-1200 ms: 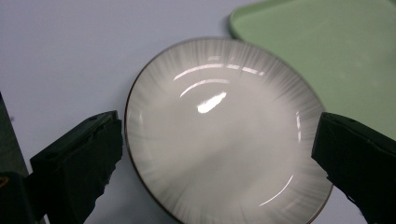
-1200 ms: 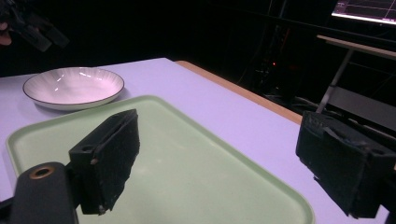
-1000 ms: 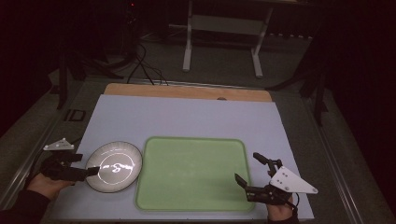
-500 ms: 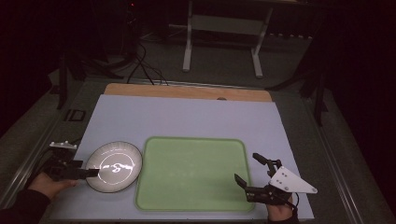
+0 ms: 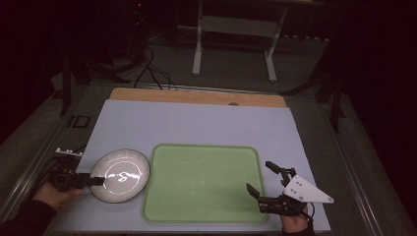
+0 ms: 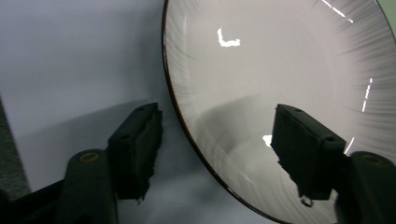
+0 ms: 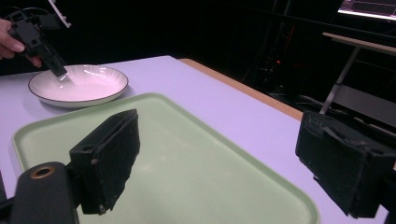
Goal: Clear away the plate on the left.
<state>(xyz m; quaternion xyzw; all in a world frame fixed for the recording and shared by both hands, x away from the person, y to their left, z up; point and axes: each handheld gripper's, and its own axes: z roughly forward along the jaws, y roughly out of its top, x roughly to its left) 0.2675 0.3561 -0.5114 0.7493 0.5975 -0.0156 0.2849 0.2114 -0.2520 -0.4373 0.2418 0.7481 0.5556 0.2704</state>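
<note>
At the lower left of the high view, a hand (image 5: 51, 194) holds the left gripper (image 5: 98, 181) at the near left edge of the plate (image 5: 123, 173). The plate is white with a thin dark rim, and it sits on the pale counter (image 5: 196, 125). In the left gripper view, the rim runs between the two black jaws. One jaw is over the counter outside the plate, and the other is over the inside of the plate. The jaws have just been closing, with the rim between them. There are still gaps on both sides, so they are not pinching it.

Just to the right of the plate lies a green tray (image 5: 204, 181), flat in the lower middle of the high view. The plate's right edge is just beside the tray's left edge.

At the lower right of the high view, the right gripper (image 5: 259, 179) is at the tray's right edge. In the right gripper view, its jaws are spread wide apart above the tray with nothing between them. The plate shows in that view's upper left.
</note>
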